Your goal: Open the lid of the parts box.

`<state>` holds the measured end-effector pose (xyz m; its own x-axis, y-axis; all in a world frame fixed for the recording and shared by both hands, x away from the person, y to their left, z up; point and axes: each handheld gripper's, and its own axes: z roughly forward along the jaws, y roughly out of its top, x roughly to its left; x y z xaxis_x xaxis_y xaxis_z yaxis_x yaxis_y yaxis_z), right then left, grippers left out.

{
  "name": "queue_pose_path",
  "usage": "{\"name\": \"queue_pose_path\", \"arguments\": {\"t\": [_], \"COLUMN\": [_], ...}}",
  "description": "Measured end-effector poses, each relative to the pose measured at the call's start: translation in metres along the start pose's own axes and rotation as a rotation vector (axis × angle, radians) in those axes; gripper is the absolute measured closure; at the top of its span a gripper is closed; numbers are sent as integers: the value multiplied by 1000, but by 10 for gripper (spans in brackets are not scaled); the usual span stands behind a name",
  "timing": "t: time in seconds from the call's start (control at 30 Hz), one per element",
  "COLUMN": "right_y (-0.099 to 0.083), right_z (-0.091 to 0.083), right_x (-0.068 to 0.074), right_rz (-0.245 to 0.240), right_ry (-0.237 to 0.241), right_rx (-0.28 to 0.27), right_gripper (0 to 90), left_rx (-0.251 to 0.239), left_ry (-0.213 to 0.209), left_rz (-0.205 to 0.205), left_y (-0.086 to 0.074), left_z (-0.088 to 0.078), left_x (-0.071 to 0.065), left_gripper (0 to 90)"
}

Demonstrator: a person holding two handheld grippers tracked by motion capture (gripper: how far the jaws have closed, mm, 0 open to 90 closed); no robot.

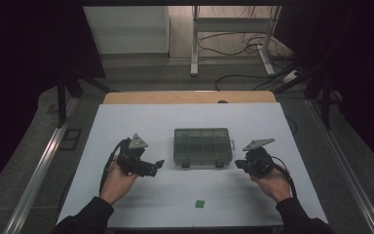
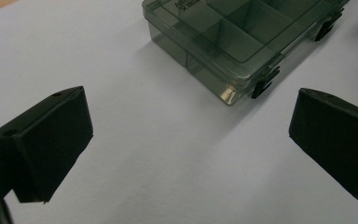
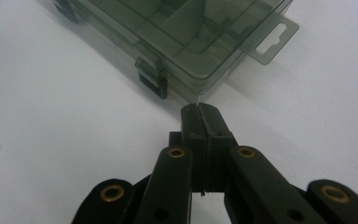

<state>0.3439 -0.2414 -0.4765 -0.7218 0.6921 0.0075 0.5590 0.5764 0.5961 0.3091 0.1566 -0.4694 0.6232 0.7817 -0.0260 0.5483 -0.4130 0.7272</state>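
We see one clear box (image 1: 203,145) with its lid shut and two black latches on its near edge, lying between our two grippers. Our right gripper (image 3: 200,112) has its jaws pressed together on nothing, tips just short of the box's near corner. Our left gripper (image 2: 186,140) stands spread wide, the box ahead of it. One green block (image 1: 200,204) lies behind both grippers on the table (image 1: 126,122).
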Motion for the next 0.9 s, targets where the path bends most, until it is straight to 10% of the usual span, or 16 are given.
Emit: {"name": "queue_pose_path", "arguments": {"t": [0.9], "right_y": [3], "right_z": [27], "right_x": [-7], "right_rz": [-9], "right_ry": [12], "right_rx": [76], "right_gripper": [900], "left_rx": [7], "left_ry": [-8], "left_rz": [13], "left_y": [6], "left_z": [11], "left_x": [0], "left_gripper": [0]}}
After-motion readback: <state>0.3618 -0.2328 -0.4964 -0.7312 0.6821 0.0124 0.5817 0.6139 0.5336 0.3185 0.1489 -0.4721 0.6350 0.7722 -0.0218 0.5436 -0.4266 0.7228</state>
